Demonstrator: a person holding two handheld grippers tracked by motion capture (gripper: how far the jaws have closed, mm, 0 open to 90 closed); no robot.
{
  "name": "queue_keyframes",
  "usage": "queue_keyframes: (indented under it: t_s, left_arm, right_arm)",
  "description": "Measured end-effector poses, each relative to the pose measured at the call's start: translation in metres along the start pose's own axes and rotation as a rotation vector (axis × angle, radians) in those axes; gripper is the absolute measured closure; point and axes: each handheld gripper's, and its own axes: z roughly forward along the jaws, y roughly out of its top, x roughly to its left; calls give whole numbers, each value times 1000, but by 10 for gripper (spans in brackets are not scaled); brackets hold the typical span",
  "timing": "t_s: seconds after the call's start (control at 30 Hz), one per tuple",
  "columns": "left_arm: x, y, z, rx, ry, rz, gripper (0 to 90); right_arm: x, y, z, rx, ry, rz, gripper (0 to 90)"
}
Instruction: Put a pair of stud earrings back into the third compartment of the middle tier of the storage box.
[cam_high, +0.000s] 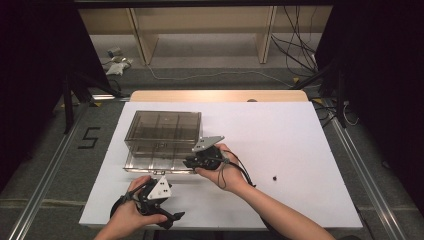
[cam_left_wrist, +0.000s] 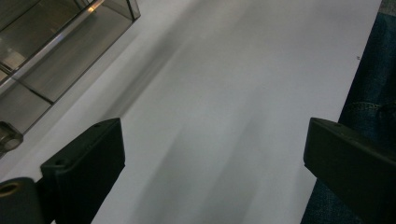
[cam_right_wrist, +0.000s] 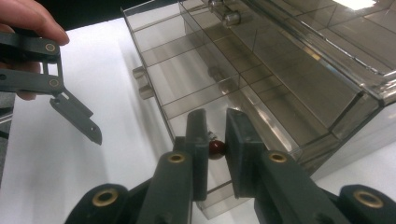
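Here, smooth round dark-red bead (cam_right_wrist: 215, 147) pinched in right gripper (cam_right_wrist: 215, 140), clear plastic box (cam_right_wrist: 280, 84).

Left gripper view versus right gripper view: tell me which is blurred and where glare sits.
Left gripper view: the table is smeared and soft, streaky shadows. Right gripper view: sharp on the dark red bead in the right gripper; glare at the organizer box top corner.

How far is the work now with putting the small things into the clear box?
Done: the clear compartment box stands open on the white table. In hand: the right gripper pinches a small dark red bead over a near compartment. The left gripper waits open beside the box. Left: releasing this bead, then probably fetching the small dark piece on the table.
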Motion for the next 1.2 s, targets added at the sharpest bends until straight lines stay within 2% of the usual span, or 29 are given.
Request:
queue_keyframes:
  t_s: [0.23,0.53,0.7,0.87,1.0,1.2]
  left_arm:
    - [0,0,0,-4,0,-8,53]
    - [0,-1,0,-1,-1,-6,53]
    - [0,-1,0,-3,2,-11,53]
    - [0,0,0,2,2,-6,53]
    - [0,0,0,3,3,-5,52]
    - [0,0,0,7,4,-3,52]
  right_arm:
    - [-1,2,2,-4,-10,-15,789]
    - [-4,5,-5,-12,-27,-34,614]
    - [-8,4,-19,-23,-50,-48,489]
    - [-15,-5,-37,-19,-64,-30,383]
    - [-21,-17,-53,-2,-82,-19,326]
    - [-31,-37,-77,22,-116,8,305]
